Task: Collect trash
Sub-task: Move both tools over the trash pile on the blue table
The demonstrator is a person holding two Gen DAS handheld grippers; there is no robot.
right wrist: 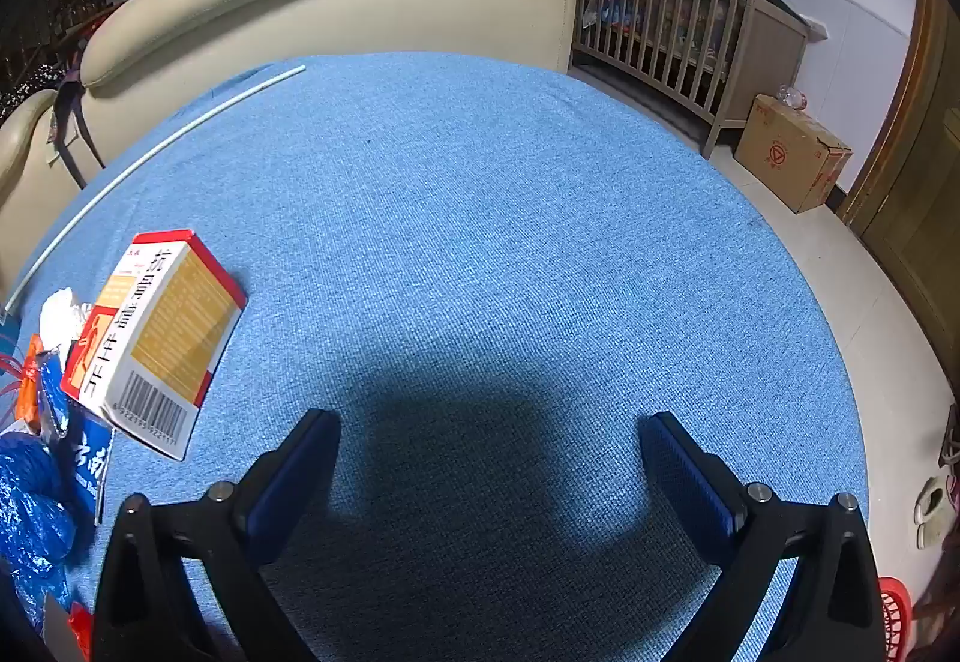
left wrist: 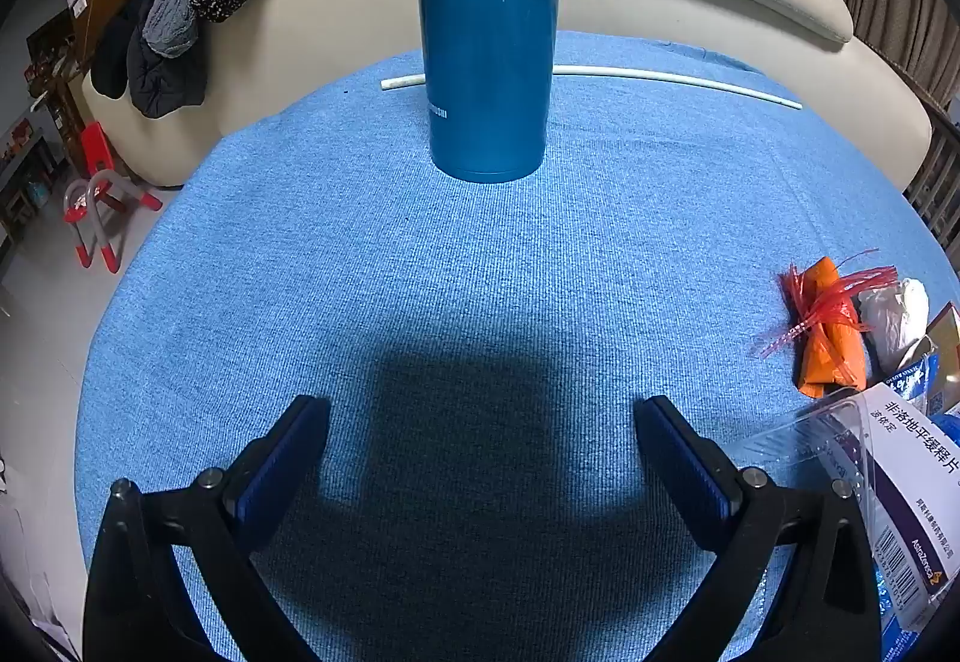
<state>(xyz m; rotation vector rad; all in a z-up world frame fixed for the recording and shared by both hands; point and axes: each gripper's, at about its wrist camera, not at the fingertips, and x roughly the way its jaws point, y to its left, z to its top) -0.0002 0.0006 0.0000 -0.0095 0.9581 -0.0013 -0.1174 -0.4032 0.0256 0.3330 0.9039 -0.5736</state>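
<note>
Two medicine boxes (right wrist: 153,332), one blue flask (left wrist: 487,32), one white rod (left wrist: 672,83).

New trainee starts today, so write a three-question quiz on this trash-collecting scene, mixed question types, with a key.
1. True or false: the left gripper holds the teal bottle.
2. The red-and-white medicine box lies on which side of the right gripper in its own view? A) left B) right C) between its fingers
3. Fill in: the long white stick lies on the blue ____.

Key: 1 false, both grippers are open and empty; 2 A; 3 cloth.
</note>
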